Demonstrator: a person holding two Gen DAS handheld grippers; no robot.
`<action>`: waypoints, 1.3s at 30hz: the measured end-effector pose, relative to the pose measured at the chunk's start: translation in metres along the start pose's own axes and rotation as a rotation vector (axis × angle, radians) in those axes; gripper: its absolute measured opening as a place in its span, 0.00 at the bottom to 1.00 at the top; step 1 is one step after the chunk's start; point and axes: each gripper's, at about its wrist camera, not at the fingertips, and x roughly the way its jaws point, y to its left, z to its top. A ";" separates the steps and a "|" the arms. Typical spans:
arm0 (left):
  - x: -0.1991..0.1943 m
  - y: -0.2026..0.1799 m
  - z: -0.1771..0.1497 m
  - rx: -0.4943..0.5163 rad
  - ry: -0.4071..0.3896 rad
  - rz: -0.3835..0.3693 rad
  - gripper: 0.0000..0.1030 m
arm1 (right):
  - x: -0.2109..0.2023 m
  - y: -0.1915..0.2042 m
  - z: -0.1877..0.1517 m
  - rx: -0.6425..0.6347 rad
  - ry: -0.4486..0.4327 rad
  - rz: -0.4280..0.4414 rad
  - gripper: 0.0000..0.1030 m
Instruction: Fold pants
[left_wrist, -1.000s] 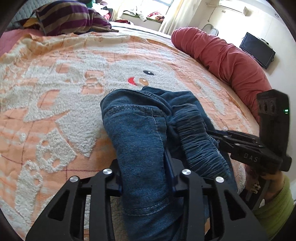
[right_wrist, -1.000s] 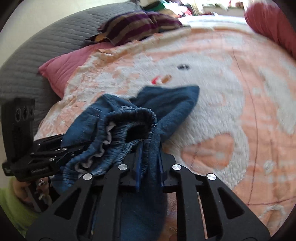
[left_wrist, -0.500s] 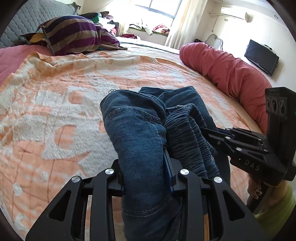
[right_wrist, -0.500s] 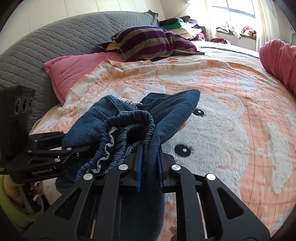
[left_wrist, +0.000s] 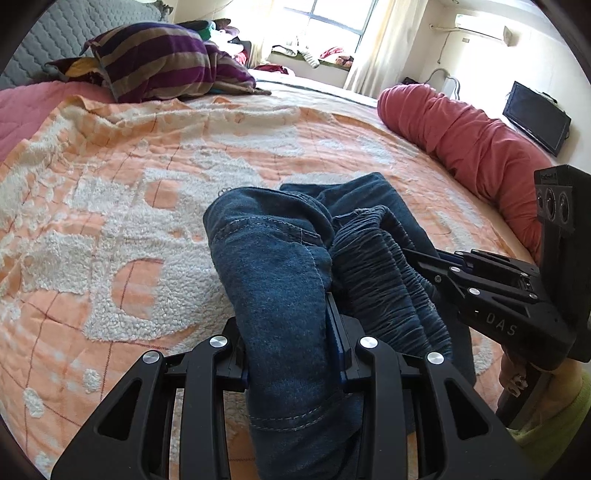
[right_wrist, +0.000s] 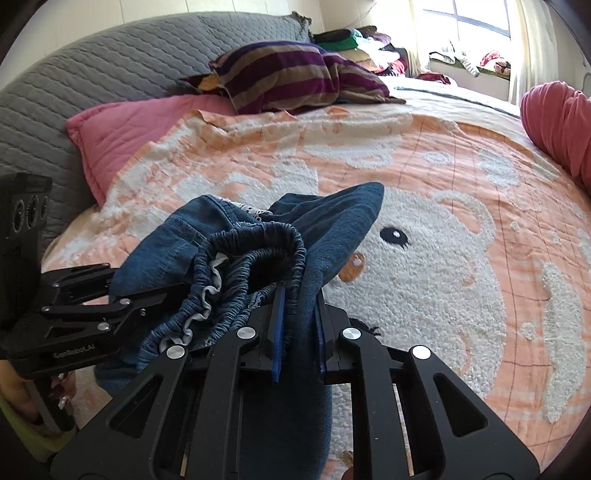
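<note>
Over the bed, left wrist view: left gripper has its jaws pinched on a thick bunch of dark blue denim pants, fabric draped over and down between the black fingers. Pants are lifted off the orange-and-white fluffy blanket, far end hanging near it; contact there is unclear. Right gripper comes in from the right, its tip buried in the ruched elastic waistband. Long red bolster pillow lies along the bed's far right edge, purple-and-tan striped pillow at the far left, black flat screen against the wall. Right wrist view: right gripper jaws clamp a fold of the pants just beside the waistband, blue pads squeezing the cloth. Left gripper enters from the left, fingers under the bunched denim; jaw gap hidden there. Pink quilted pillow leans on the grey quilted headboard; blanket shows a white animal face.
</note>
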 end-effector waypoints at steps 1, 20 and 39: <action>0.002 0.001 0.000 -0.002 0.005 0.002 0.30 | 0.003 -0.002 -0.001 0.007 0.013 -0.010 0.08; 0.015 0.010 -0.017 -0.016 0.052 0.058 0.61 | 0.016 -0.029 -0.020 0.097 0.098 -0.103 0.33; -0.005 0.007 -0.015 -0.021 0.030 0.047 0.80 | -0.013 -0.034 -0.019 0.119 0.007 -0.124 0.78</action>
